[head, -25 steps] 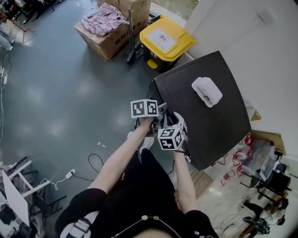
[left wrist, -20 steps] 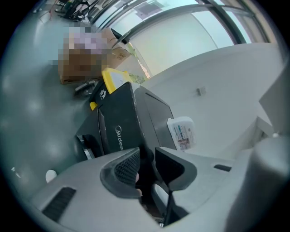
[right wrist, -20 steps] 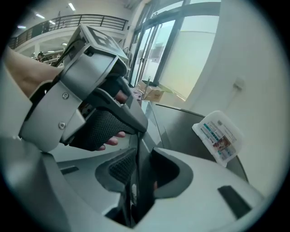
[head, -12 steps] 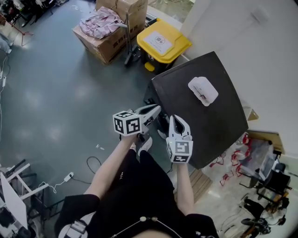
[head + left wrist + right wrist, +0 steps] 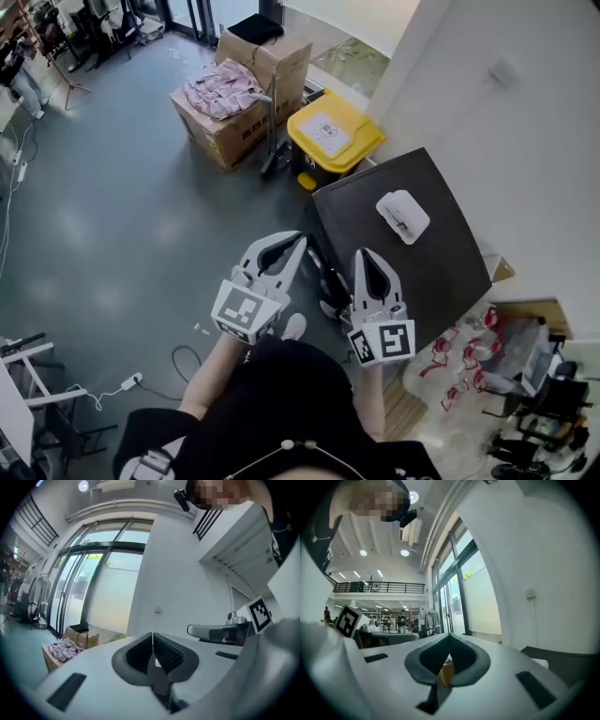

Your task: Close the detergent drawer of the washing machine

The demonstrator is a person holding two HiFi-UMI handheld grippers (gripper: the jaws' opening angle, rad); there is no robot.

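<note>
The washing machine [image 5: 412, 267] shows its dark top beside the white wall, with a white object [image 5: 402, 216] lying on it. Its front face is almost edge-on from above, and I cannot make out the detergent drawer. My left gripper [image 5: 298, 240] hangs in the air off the machine's front left corner, shut and empty. My right gripper [image 5: 365, 255] is held over the machine's front edge, shut with nothing in it. In the left gripper view the jaws [image 5: 152, 638] meet and point level at the wall. In the right gripper view the jaws [image 5: 450, 638] are also together.
A cardboard box with clothes [image 5: 230, 98] and a yellow-lidded bin [image 5: 334, 133] stand on the grey floor beyond the machine. A cable with a plug [image 5: 141, 373] lies on the floor at the left. Red clutter [image 5: 459, 352] and equipment sit at the right.
Both grippers have risen from the machine's front edge toward the head camera and swung to point level. The left one also rolled and moved left.
</note>
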